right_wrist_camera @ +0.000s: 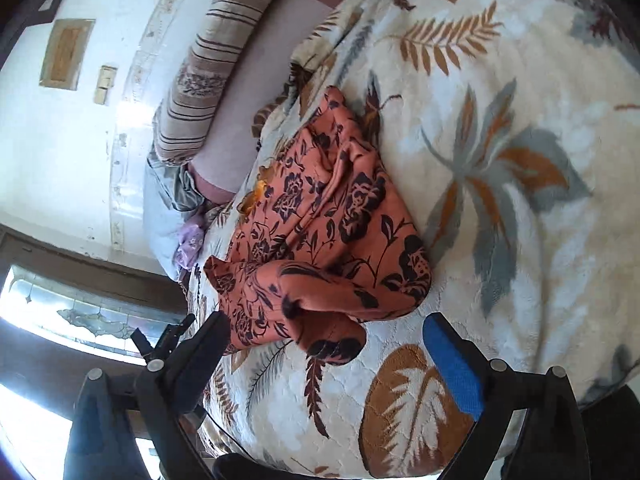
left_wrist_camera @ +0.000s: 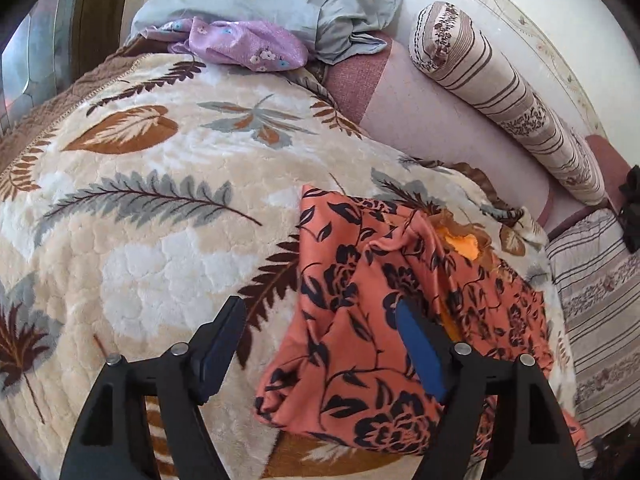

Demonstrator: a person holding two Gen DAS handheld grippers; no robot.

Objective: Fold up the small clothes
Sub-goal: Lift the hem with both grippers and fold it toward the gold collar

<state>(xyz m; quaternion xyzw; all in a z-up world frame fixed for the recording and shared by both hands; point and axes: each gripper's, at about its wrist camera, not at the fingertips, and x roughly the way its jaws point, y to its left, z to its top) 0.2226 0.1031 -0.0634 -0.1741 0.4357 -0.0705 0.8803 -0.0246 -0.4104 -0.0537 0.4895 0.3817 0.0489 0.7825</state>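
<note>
I hold my left gripper (left_wrist_camera: 320, 320) low over the leaf-patterned blanket (left_wrist_camera: 160, 216), its fingers spread wide and empty, the blue-padded one over the near edge of the orange floral garment (left_wrist_camera: 360, 300). That garment lies crumpled on the blanket, near the side by the striped bolster (left_wrist_camera: 508, 100). My right gripper (right_wrist_camera: 326, 334) comes at the garment (right_wrist_camera: 320, 216) from the opposite side, jaws also apart, gripping nothing, a loose fold between its fingertips.
</note>
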